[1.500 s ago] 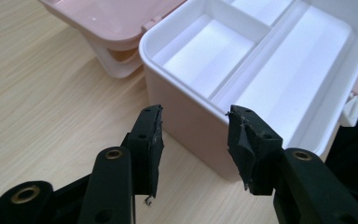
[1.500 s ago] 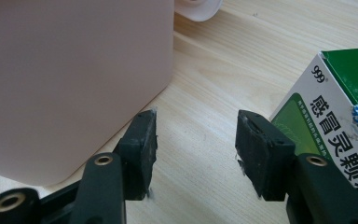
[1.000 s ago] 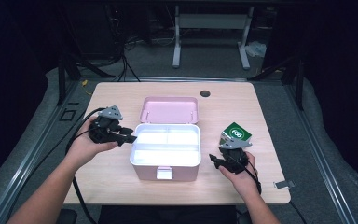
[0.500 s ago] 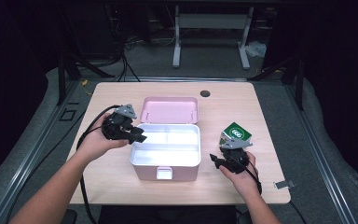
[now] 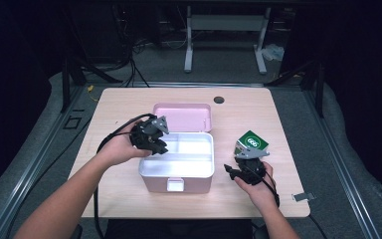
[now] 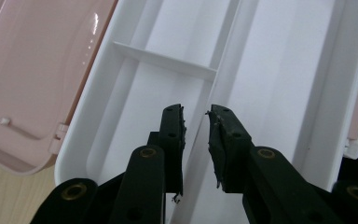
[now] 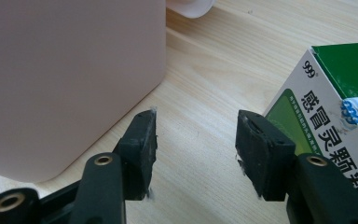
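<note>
— Where is the left gripper?

— Over the left rim of the pink plastic box with the white inner tray, which sits open near the middle of the pale wooden table; its pink lid lies flipped back on the far side, touching the box along the hinge edge.

— And its jaws?

— In the left gripper view they have just been closing and stand a narrow gap apart; the long white divider wall of the tray runs up beyond that gap; the pads press on nothing, so nothing is gripped.

— The right gripper?

— Low over the table, to the right of the box; its jaws are apart with bare wood between them; in the right gripper view the pink wall of the box is at the left and the green-and-white cardboard medicine carton just beside the right jaw; whether it touches the pad I cannot tell.

— Where does that carton sit?

— On the table right of the box, apart from it, just beyond the right gripper.
</note>
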Demonstrator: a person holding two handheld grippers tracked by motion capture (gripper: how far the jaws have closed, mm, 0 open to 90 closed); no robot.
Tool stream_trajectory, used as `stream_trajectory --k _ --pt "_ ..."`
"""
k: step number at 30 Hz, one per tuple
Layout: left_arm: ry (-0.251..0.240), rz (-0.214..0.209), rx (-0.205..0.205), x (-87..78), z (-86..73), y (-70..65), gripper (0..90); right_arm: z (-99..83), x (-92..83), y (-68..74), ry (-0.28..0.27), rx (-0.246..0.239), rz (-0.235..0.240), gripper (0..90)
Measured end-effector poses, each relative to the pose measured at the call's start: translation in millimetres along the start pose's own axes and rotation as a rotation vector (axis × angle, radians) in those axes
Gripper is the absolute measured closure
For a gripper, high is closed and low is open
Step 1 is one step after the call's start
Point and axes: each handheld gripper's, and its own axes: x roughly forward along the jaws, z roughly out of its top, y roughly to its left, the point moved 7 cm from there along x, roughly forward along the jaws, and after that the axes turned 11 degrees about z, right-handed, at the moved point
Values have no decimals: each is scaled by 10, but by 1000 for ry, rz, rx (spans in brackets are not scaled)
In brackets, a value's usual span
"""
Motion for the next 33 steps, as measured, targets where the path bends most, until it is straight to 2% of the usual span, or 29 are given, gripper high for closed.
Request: stream_trajectory --k 5,12,15,19,24,29,30,33 --pt "90 5 95 89 69 -58 751 -2 1 0 1 -2 1 477" --pt "136 16 125 154 128 -55 739 -8 6 6 4 2 9 477" --pt "156 -27 131 192 146 -79 791 -10 7 7 7 1 2 477" --pt "182 -55 133 221 173 -86 823 -8 7 5 3 1 5 477" --pt "191 -76 152 254 202 -76 846 -17 16 7 10 -3 5 476" --pt "227 -92 184 296 225 -84 847 -19 19 6 11 -2 8 476" --pt "233 -90 188 304 230 -88 857 -23 19 11 14 2 22 476" --pt "256 -94 201 315 250 -90 862 -25 24 3 13 2 8 476"
